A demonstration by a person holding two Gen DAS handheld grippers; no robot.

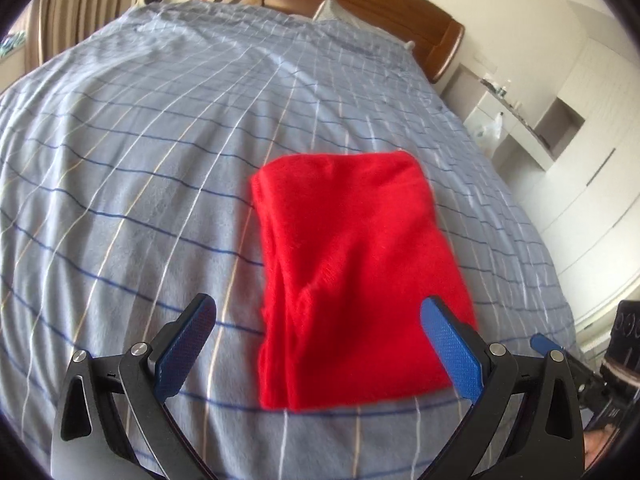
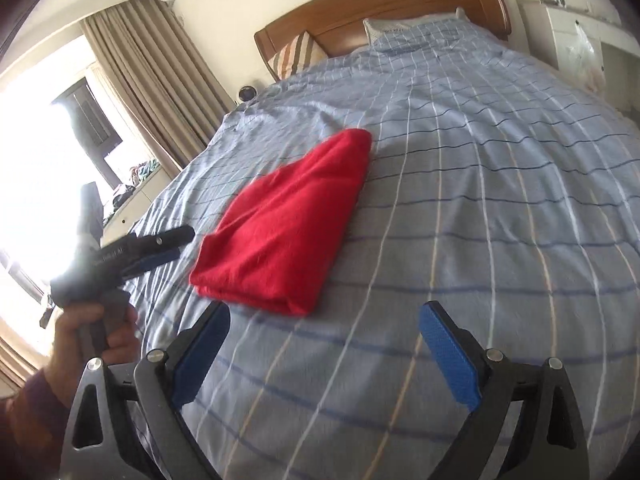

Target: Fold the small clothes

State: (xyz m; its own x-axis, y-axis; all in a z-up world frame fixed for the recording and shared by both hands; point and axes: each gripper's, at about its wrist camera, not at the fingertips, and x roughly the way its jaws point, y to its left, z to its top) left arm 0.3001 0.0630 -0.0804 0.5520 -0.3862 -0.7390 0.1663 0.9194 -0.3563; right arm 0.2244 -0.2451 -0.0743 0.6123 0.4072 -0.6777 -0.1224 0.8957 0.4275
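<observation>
Left wrist view shows the red garment (image 1: 352, 276) folded into a thick rectangle, lying flat on my bed's blue checked cover (image 1: 140, 160), just ahead of my left gripper (image 1: 316, 340), whose blue pads stand wide apart and empty. My right gripper (image 2: 324, 348) is likewise spread wide over bare cover, with the garment beyond it. Behind are a wooden headboard (image 2: 384, 4), a striped pillow (image 2: 298, 56), beige curtains (image 2: 152, 72) and white cabinets (image 1: 588, 152).
</observation>
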